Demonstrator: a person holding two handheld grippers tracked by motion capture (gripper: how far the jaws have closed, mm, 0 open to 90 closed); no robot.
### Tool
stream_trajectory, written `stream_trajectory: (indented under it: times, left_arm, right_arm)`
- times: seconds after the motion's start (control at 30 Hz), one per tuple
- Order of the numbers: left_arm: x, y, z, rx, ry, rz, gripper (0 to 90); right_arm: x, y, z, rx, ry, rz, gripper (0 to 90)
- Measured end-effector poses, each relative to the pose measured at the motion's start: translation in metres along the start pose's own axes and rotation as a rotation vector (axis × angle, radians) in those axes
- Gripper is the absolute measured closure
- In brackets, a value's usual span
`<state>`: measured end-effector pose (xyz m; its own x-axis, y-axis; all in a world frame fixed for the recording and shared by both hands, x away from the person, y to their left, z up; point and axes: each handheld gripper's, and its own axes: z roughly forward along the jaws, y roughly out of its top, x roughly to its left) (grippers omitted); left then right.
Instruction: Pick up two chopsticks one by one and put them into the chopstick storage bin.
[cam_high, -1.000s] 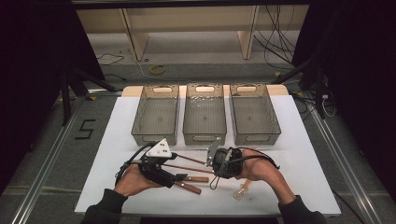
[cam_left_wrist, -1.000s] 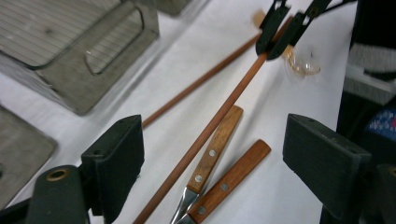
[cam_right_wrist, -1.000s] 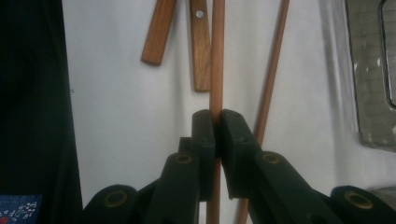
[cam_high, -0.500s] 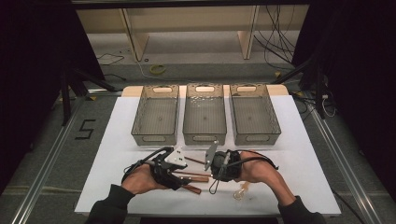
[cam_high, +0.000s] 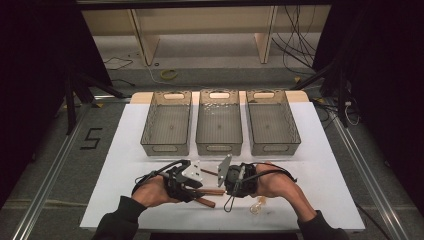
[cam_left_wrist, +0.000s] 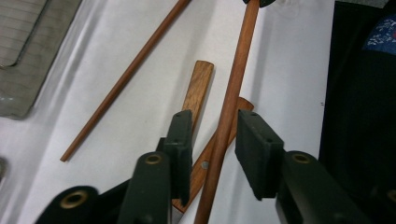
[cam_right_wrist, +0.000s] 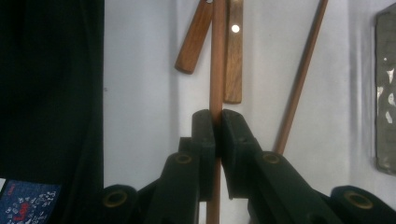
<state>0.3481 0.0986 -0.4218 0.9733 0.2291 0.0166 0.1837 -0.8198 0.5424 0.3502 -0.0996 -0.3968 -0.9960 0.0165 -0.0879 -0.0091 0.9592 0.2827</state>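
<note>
A round wooden rod (cam_right_wrist: 216, 60) is held level just above the white table, with my right gripper (cam_right_wrist: 217, 122) shut on one end. My left gripper (cam_left_wrist: 214, 133) faces it from the other side. Its jaws have just been closing and now stand either side of the same rod (cam_left_wrist: 232, 88), a small gap showing at each pad, so it is open. From the high view both grippers meet at the near middle of the table, the left gripper (cam_high: 199, 188) and the right gripper (cam_high: 223, 190) tip to tip. Two flat wooden handles (cam_left_wrist: 198, 86) lie beneath the rod.
A thin wooden stick (cam_left_wrist: 126, 74) lies loose on the table beyond the handles. Three grey see-through bins stand side by side farther back: left (cam_high: 165, 148), middle (cam_high: 219, 148), right (cam_high: 272, 148). A small clear object (cam_high: 257, 205) lies by the right wrist.
The left gripper's jaws have narrowed around the rod and that hand has turned slightly toward the right gripper. The right gripper has kept still, holding the rod.
</note>
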Motion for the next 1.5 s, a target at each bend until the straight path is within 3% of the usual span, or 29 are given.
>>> stream_trajectory:
  times: [0.2,0.4,0.53,0.57,0.6,0.63,0.7,0.77,0.97,1.1,1.27,1.5]
  left_arm:
    - [-0.002,0.000,0.001,0.000,-0.014,0.029,77.6]
    - [-0.006,-0.001,0.002,0.000,-0.054,0.063,82.5]
    - [-0.007,-0.001,0.002,-0.007,-0.033,0.060,84.2]
    - [-0.006,-0.002,0.001,-0.006,-0.035,0.056,84.2]
    - [-0.005,-0.002,0.000,-0.008,-0.030,0.053,84.3]
    - [-0.003,-0.003,-0.001,-0.005,-0.023,0.049,84.3]
    - [0.000,-0.005,-0.003,-0.004,-0.008,0.032,84.3]
    - [0.004,-0.008,-0.006,-0.018,0.001,0.010,84.4]
    - [0.014,-0.014,-0.016,-0.051,0.055,-0.072,84.4]
    - [0.022,-0.018,-0.024,-0.080,0.108,-0.135,84.5]
    - [0.033,-0.025,-0.034,-0.131,0.146,-0.218,84.4]
    - [0.050,-0.033,-0.044,-0.188,0.190,-0.301,84.4]
  right_arm:
    - [0.001,-0.001,0.000,-0.008,-0.005,-0.023,84.7]
    - [0.001,-0.003,-0.002,-0.008,-0.003,-0.041,83.1]
    - [-0.003,-0.006,-0.006,-0.028,-0.031,0.001,73.5]
    - [-0.005,-0.007,-0.009,-0.039,-0.046,0.024,70.7]
    - [-0.009,-0.011,-0.016,-0.083,-0.064,0.063,63.0]
    - [-0.009,-0.011,-0.016,-0.083,-0.064,0.063,63.0]
    - [-0.013,-0.015,-0.024,-0.150,-0.082,0.127,57.6]
    - [-0.016,-0.019,-0.030,-0.188,-0.097,0.159,51.7]
    - [-0.025,-0.034,-0.034,-0.267,-0.111,0.306,41.9]
    - [-0.030,-0.044,-0.037,-0.317,-0.115,0.364,39.2]
    - [-0.031,-0.057,-0.032,-0.313,-0.130,0.431,36.1]
    - [-0.028,-0.068,-0.018,-0.295,-0.135,0.480,33.7]
